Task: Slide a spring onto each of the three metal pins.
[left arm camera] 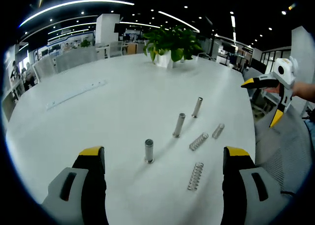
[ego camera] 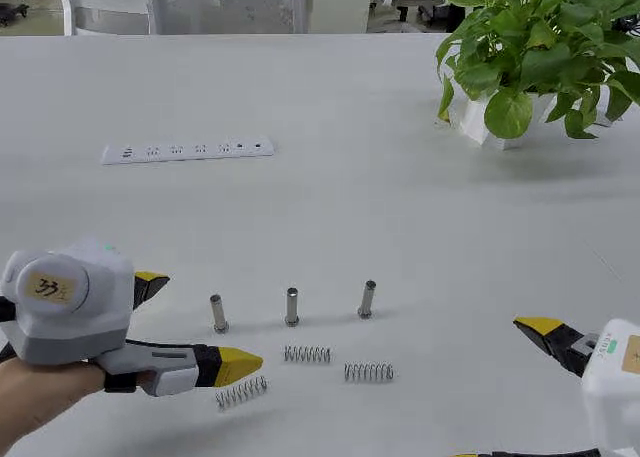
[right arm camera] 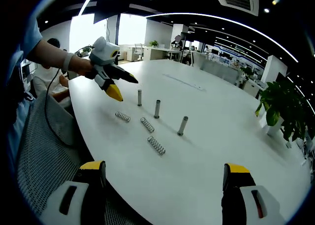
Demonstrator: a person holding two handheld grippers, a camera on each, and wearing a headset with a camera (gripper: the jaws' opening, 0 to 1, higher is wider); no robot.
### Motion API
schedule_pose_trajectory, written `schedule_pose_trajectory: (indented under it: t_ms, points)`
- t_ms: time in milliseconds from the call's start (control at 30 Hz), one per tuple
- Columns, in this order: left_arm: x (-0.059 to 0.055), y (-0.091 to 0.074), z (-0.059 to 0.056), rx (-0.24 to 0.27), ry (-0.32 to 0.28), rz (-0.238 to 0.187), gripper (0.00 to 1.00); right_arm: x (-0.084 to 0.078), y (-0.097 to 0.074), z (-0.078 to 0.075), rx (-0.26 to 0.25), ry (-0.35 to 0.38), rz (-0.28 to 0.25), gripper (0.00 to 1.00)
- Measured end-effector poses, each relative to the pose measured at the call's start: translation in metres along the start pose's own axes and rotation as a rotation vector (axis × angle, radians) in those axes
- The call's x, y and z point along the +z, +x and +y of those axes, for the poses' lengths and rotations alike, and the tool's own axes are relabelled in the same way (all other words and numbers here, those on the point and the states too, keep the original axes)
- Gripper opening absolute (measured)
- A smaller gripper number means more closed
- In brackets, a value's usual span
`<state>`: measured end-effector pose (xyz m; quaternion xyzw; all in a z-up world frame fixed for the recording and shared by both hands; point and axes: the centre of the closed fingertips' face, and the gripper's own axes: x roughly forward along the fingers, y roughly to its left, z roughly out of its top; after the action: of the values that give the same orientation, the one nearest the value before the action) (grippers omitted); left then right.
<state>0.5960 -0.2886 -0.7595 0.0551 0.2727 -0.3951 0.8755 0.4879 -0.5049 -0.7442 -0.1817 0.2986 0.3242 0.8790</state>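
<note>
Three short metal pins stand upright in a row on the white table: left pin (ego camera: 218, 313), middle pin (ego camera: 291, 306), right pin (ego camera: 367, 299). In front of them lie three loose springs: one (ego camera: 241, 391) at the left, one (ego camera: 307, 354) in the middle, one (ego camera: 369, 372) at the right. My left gripper (ego camera: 195, 322) hovers open just left of the left pin, its lower finger near the left spring. My right gripper (ego camera: 520, 392) is open at the lower right, well clear of the springs. In the left gripper view the nearest pin (left arm camera: 149, 150) and spring (left arm camera: 195, 176) lie between the jaws.
A white power strip (ego camera: 187, 150) lies at the middle left of the table. A potted green plant (ego camera: 540, 52) stands at the far right. Chairs stand beyond the table's far edge. The table edge runs close under my right gripper (right arm camera: 162, 171).
</note>
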Motion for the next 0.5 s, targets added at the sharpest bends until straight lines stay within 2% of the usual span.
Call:
schedule_pose_trajectory:
  t_ms: [167, 267, 500]
  points:
    - [0.000, -0.007, -0.008, -0.011, 0.014, -0.037, 0.99, 0.001, 0.002, 0.000, 0.007, -0.007, 0.003, 0.99]
    - [-0.003, -0.010, -0.012, -0.016, 0.013, -0.047, 0.99, 0.001, 0.002, 0.001, 0.012, -0.010, 0.004, 0.99]
    - [-0.011, -0.016, -0.012, -0.010, -0.004, -0.073, 0.96, 0.000, 0.004, 0.002, 0.024, -0.020, 0.012, 0.99]
